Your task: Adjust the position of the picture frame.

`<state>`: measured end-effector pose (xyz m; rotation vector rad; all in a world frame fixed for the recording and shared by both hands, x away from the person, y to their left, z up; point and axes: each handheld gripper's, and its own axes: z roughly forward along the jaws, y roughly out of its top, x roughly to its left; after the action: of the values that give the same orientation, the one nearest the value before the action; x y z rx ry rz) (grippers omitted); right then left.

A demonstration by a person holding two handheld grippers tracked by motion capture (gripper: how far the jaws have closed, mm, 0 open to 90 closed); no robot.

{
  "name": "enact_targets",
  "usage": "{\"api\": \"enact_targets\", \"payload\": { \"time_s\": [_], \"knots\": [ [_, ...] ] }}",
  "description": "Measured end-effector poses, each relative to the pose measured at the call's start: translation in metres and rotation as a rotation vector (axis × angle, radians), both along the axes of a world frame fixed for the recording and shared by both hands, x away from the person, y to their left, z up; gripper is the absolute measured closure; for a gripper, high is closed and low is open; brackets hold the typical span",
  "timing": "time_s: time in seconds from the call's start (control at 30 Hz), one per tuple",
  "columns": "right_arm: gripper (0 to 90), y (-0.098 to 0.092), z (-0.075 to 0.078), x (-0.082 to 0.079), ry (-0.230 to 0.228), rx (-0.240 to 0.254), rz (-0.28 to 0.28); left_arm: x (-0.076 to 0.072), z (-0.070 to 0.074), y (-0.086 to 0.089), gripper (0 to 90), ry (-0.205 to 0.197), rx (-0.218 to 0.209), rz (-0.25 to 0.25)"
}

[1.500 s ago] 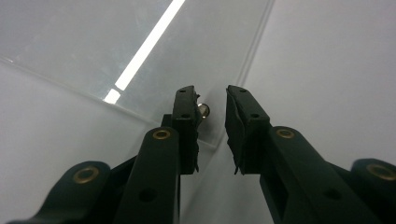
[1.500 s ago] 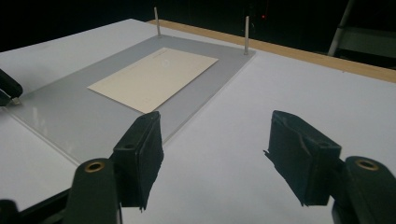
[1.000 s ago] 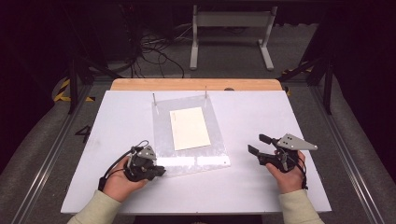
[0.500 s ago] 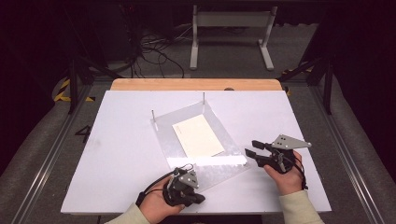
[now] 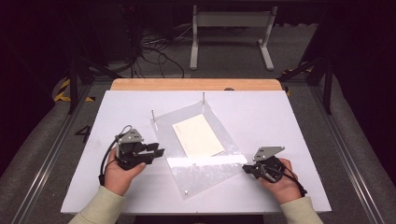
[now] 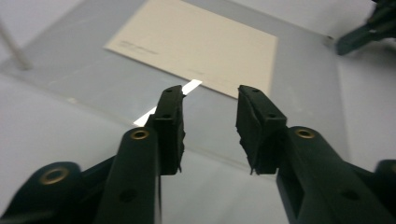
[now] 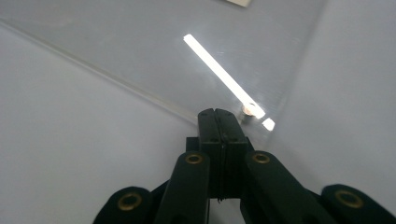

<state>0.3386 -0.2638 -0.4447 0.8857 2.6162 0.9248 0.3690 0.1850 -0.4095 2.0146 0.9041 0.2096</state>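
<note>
White tabletop (image 5: 289,121) carries a clear sheet (image 5: 205,172) over a card (image 5: 197,135); left hand-held gripper (image 5: 156,151) just opening, empty; right hand-held gripper (image 5: 246,169) clenched at the sheet's corner.

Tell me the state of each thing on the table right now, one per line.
Clear acrylic sheet: lying flat, skewed on the white table.
Cream paper card: flat under or on the sheet.
Left tool: jaws apart, nothing between them.
Right tool: jaws shut at the sheet's corner.

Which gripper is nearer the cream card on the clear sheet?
Left. The left gripper sits just off the sheet's left edge, jaws open toward the card. The right gripper, jaws shut, is at the clear sheet's right corner, farther off.
</note>
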Motion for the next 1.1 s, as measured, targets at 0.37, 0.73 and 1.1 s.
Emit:
{"api": "enact_targets", "payload": {
  "time_s": [0.37,0.73,1.1],
  "knots": [
    [86.7,-0.008,-0.007,0.015,-0.149,0.05,-0.21,0.069,-0.007,0.043,41.4,-0.107,-0.033,0.285],
    [74.5,0.027,0.007,-0.015,-0.129,0.171,0.013,0.14,-0.025,-0.005,43.2,-0.109,0.059,0.171],
    [74.5,0.055,0.005,-0.031,-0.087,0.176,0.117,0.115,-0.022,0.006,85.2,-0.085,0.194,0.162]
  ]
}}
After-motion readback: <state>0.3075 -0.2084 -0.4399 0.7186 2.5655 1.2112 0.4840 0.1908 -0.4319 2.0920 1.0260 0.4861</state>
